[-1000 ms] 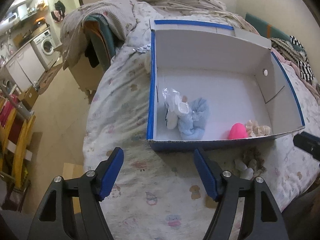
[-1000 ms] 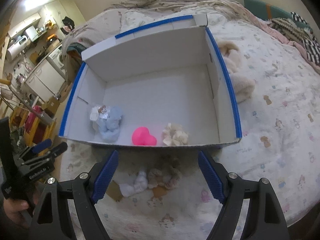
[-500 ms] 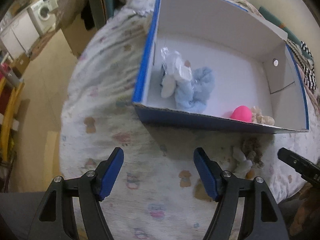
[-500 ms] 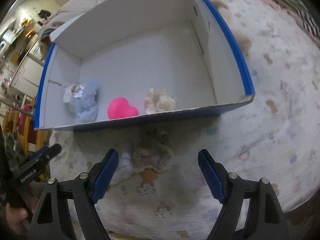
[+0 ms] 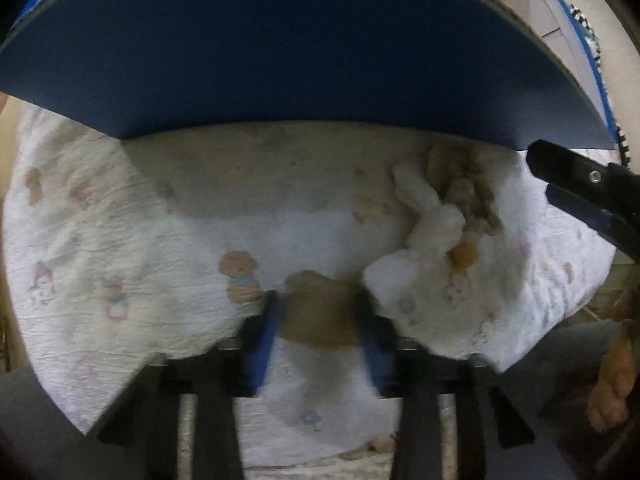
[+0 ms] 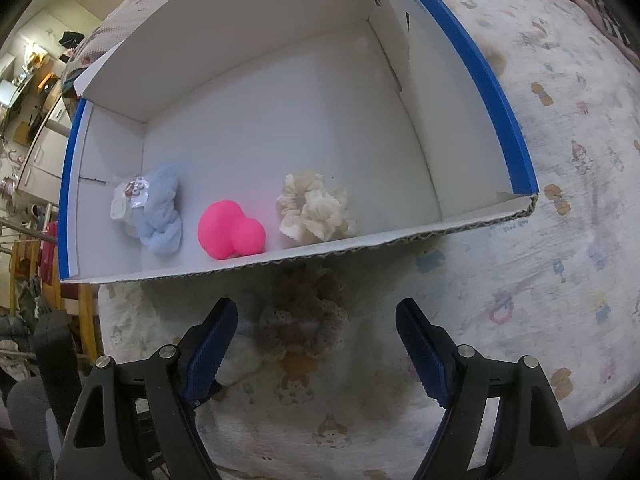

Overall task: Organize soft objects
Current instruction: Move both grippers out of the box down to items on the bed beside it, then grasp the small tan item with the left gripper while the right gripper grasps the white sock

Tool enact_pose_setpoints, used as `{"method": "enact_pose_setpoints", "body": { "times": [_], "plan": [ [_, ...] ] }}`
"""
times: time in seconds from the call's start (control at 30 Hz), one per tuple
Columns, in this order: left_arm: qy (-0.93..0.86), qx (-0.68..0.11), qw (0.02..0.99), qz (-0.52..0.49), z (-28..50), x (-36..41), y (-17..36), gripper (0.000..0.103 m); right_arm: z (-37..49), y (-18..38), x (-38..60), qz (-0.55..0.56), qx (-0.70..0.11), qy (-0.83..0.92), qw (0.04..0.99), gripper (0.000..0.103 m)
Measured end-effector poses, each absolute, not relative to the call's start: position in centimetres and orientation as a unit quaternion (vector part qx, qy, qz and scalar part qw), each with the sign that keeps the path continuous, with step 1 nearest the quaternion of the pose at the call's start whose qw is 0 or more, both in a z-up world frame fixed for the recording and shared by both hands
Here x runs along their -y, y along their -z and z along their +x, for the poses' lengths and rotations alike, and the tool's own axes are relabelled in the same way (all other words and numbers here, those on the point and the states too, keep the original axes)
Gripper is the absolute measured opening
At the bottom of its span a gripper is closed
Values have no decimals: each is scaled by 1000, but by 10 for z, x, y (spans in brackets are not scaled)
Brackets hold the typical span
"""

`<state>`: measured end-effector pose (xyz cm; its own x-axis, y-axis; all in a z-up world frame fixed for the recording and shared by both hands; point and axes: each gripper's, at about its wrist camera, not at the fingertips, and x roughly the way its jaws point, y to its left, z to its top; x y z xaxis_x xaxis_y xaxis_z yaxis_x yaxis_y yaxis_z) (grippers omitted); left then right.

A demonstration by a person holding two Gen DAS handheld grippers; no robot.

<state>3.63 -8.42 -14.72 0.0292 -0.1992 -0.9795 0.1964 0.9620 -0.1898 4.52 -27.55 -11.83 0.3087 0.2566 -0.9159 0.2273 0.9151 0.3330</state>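
A blue-and-white box [image 6: 496,120] lies on the bed and holds a light blue cloth bundle [image 6: 160,212], a pink heart-shaped toy [image 6: 230,230] and a cream scrunchie [image 6: 314,212]. In front of the box lie a brown lace scrunchie [image 6: 304,320] and a white fluffy piece [image 5: 424,232]. My right gripper [image 6: 316,344] is open, low over the brown scrunchie, which sits between its fingers. My left gripper [image 5: 318,320] is close to the sheet, its blue pads [image 5: 264,344] narrowed around a tan soft piece [image 5: 320,312]; the view is blurred. The box's blue wall [image 5: 280,48] fills its upper view.
The bed has a white sheet with cartoon prints [image 6: 560,240]. The bed edge drops off to the left, with furniture and a yellow rack [image 6: 24,256] beyond. The right gripper's black tip [image 5: 580,184] shows at the right of the left wrist view.
Both grippers have dropped towards the sheet in front of the box. The left jaws have narrowed from wide open around the tan piece. The right gripper now straddles the brown scrunchie.
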Motion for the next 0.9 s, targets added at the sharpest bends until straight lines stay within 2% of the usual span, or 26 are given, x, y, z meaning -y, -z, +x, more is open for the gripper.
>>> {"method": "enact_pose_setpoints", "body": {
  "times": [0.03, 0.1, 0.27, 0.3, 0.33, 0.4, 0.63, 0.9],
  "plan": [
    [142, -684, 716, -6, 37, 84, 147, 15, 45, 118, 276, 206, -588, -10, 782, 86],
    [155, -686, 711, -24, 38, 80, 144, 10, 46, 119, 276, 207, -589, -11, 781, 86],
    [153, -660, 735, -26, 38, 65, 124, 9, 46, 122, 278, 237, -596, -41, 766, 86],
    [145, -649, 747, -21, 39, 61, 118, 9, 46, 123, 277, 248, -597, -55, 761, 82],
    [138, -641, 755, -18, 39, 57, 115, 9, 45, 123, 274, 266, -597, -80, 752, 66],
    [115, -628, 769, -17, 42, 45, 108, 9, 45, 125, 268, 304, -600, -122, 730, 49],
    [75, -617, 783, -19, 54, 32, 104, 9, 45, 155, 237, 307, -659, -141, 672, 49],
    [67, -605, 793, -9, 60, 29, 103, 9, 58, 170, 223, 289, -665, -94, 682, 49]
  ]
}}
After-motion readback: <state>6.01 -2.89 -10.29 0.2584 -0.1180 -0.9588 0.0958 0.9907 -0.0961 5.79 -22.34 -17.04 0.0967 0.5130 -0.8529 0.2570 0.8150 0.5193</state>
